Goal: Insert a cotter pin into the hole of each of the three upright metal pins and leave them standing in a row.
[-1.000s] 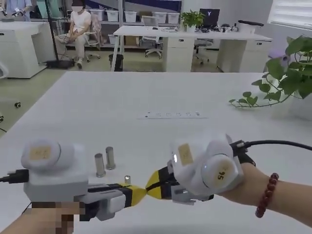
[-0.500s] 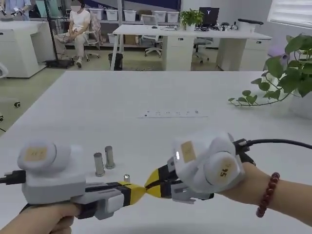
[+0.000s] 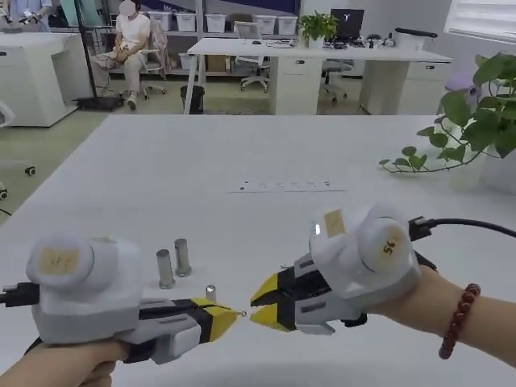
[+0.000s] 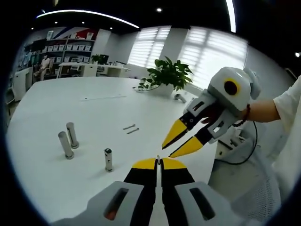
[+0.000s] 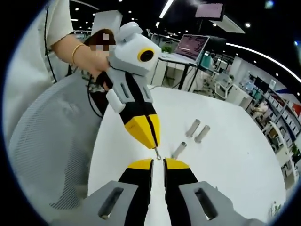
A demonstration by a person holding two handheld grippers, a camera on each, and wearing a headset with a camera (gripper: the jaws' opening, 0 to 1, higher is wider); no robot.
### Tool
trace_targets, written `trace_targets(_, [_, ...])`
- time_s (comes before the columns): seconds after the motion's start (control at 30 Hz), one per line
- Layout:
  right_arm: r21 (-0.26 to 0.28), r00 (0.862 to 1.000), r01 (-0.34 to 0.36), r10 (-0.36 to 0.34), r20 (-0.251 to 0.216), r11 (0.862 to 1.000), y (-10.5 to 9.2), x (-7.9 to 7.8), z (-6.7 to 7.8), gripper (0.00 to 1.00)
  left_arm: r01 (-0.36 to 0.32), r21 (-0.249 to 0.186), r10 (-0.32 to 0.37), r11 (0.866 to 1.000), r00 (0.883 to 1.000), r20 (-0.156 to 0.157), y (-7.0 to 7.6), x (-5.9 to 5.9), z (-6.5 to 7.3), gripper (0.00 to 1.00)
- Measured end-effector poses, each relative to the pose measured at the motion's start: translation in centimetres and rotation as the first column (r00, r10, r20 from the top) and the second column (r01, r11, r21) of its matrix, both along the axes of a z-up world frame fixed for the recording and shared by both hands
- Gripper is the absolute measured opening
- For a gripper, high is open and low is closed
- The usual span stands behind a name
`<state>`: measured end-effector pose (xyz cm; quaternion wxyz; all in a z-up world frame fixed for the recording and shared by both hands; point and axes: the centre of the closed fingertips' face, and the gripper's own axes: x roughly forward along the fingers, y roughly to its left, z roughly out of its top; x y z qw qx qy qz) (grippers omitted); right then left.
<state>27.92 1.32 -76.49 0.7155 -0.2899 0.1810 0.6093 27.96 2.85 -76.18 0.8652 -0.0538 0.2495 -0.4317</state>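
1. Left gripper (image 3: pixel 228 315): my jaws are fully closed on a cotter pin (image 3: pixel 240 312). In the left gripper view the pin's thin end sticks out just past the yellow tips. In the right gripper view its small looped end hangs below them.

2. Right gripper (image 3: pixel 260 308): my jaws are partly open, with the yellow tips spread in a narrow wedge, and they hold nothing. The tips face the left gripper's tips and sit just beside the cotter pin. I cannot tell whether they touch it.

3. Metal pins: all three stand upright on the white workbench (image 3: pixel 282 153), beyond the left gripper.
   - Two taller pins (image 3: pixel 165 269) (image 3: pixel 183 256) stand just beside each other.
   - A shorter pin (image 3: pixel 210 293) stands apart from them, nearest the gripper tips. In the left gripper view its cross hole shows as a dark spot near the top.

4. Spare cotter pins: two (image 4: pixel 129 126) (image 4: pixel 133 130) lie flat on the bench beyond the upright pins, close together.

5. Containers: storage bins (image 3: pixel 185 22) sit on shelves at the far back of the room. I cannot tell what they contain.
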Motion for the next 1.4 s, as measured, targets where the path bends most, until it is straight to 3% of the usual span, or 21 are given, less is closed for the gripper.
trace_targets(0.17, [0.034,0.996,0.017,-0.014,-0.086,0.999,-0.4,-0.3,0.0,0.13,0.038,0.037,-0.040,0.999,0.998,0.055,-0.2,-0.1,0.1,0.00])
trace_targets(0.27, [0.046,0.993,0.012,-0.007,-0.119,0.999,-0.6,-0.5,0.2,0.14,0.070,0.074,-0.077,0.995,0.993,0.092,-0.3,-0.4,0.1,0.00])
trace_targets(0.47, [0.062,0.984,-0.014,0.025,-0.174,0.998,-1.0,-1.2,0.2,0.14,0.118,0.120,-0.134,0.986,0.982,0.134,-0.4,-0.9,0.0,0.00])
trace_targets(0.73, [0.076,0.976,-0.060,0.074,-0.205,0.995,-1.1,-2.0,0.0,0.16,0.198,0.191,-0.236,0.961,0.950,0.205,-0.7,-1.8,0.2,0.00])
trace_targets(0.97, [0.068,0.964,-0.100,0.114,-0.241,0.993,-1.1,-2.6,-0.4,0.16,0.261,0.235,-0.314,0.936,0.922,0.228,-1.3,-2.6,0.0,0.00])
trace_targets(1.2, [0.080,0.949,-0.128,0.146,-0.281,0.989,-1.1,-3.3,-0.5,0.15,0.316,0.232,-0.369,0.920,0.898,0.240,-2.0,-3.5,0.2,0.00])
trace_targets(1.3, [0.096,0.932,-0.157,0.180,-0.313,0.983,-1.1,-4.1,-0.5,0.15,0.341,0.234,-0.395,0.910,0.886,0.245,-2.2,-3.9,0.3,0.00])
trace_targets(1.4, [0.103,0.927,-0.170,0.195,-0.320,0.980,-1.1,-4.4,-0.6,0.14,0.359,0.233,-0.412,0.904,0.877,0.246,-2.4,-4.2,0.4,0.00])
